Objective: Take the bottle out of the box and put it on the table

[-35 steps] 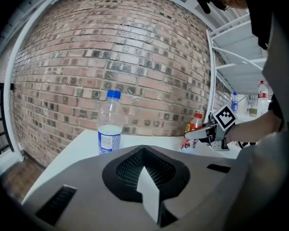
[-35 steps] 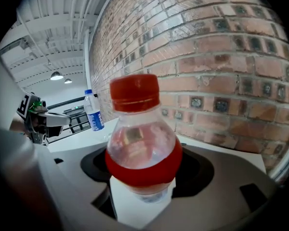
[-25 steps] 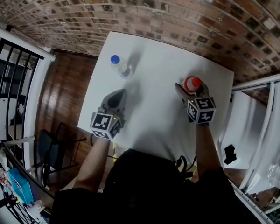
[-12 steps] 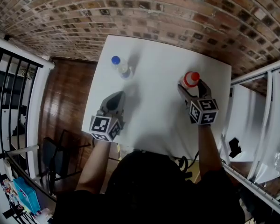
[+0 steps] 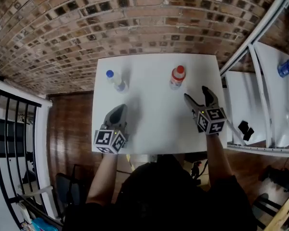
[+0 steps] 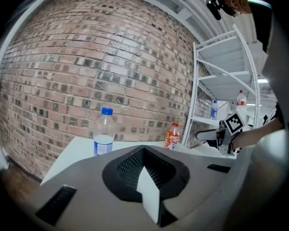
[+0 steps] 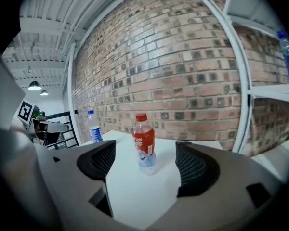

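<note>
A red-capped bottle (image 5: 177, 77) with a red label stands upright on the white table (image 5: 154, 129), toward its far right. My right gripper (image 5: 196, 94) is open and a short way in front of it. Its jaws have just been opening and nothing is between them. In the right gripper view the red-capped bottle (image 7: 144, 143) shows between the spread pads (image 7: 192, 165), beyond their tips. My left gripper (image 5: 119, 111) is shut and empty over the table's near left part. A blue-capped bottle (image 5: 114, 81) stands at the far left, ahead of it.
A brick wall (image 5: 135, 28) runs behind the table. White shelving (image 5: 260, 81) stands close to the table's right edge and holds more bottles (image 5: 286, 66). A black railing (image 5: 14, 129) and wooden floor lie to the left.
My right gripper has let go of the red-capped bottle and drawn back toward me, leaving it upright on the table. The left gripper has lifted a little, still shut.
</note>
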Tool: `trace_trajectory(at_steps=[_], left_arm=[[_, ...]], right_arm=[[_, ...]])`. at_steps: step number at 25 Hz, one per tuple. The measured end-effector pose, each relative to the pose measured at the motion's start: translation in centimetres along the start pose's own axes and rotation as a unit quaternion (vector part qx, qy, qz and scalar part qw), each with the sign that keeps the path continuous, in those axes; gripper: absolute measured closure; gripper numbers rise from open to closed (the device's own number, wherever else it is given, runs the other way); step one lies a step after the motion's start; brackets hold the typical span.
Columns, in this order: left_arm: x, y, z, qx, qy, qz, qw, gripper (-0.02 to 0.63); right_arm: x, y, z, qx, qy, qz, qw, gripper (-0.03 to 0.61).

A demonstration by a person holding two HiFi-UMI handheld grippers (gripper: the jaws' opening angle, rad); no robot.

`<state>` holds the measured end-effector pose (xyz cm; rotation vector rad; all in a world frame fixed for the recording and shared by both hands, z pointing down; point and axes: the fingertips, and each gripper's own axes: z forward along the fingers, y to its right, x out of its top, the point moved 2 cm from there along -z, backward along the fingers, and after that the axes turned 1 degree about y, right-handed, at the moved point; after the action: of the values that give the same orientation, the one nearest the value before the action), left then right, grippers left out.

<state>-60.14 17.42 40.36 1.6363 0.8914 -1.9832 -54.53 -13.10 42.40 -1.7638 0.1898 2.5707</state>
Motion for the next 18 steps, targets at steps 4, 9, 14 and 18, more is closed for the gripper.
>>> trace_trajectory(at_steps=[4,9,14,18], left_arm=[[1.5,2.2,-1.1,-0.039,0.018,-0.001,0.9991,0.609],[3.2,5.4,-1.8,-0.099,0.033,0.000,0.9945,0.609],[4.6,9.7,-2.1,-0.152,0.055,0.012,0.9868,0.609],[5.3,13.3,-3.6,-0.189,0.065,0.012,0.9797,0.609]], right_arm=[[0.6,-0.8,-6.1,-0.014,0.036,0.032,0.999,0.180],[4.3,-2.3,-16.1,-0.038,0.180,0.094,0.978,0.307],[5.5,-2.5,-24.1,-0.102,0.243,0.044,0.964,0.430],[4.6,-3.0,-29.0,-0.134,0.243,0.020,0.961,0.457]])
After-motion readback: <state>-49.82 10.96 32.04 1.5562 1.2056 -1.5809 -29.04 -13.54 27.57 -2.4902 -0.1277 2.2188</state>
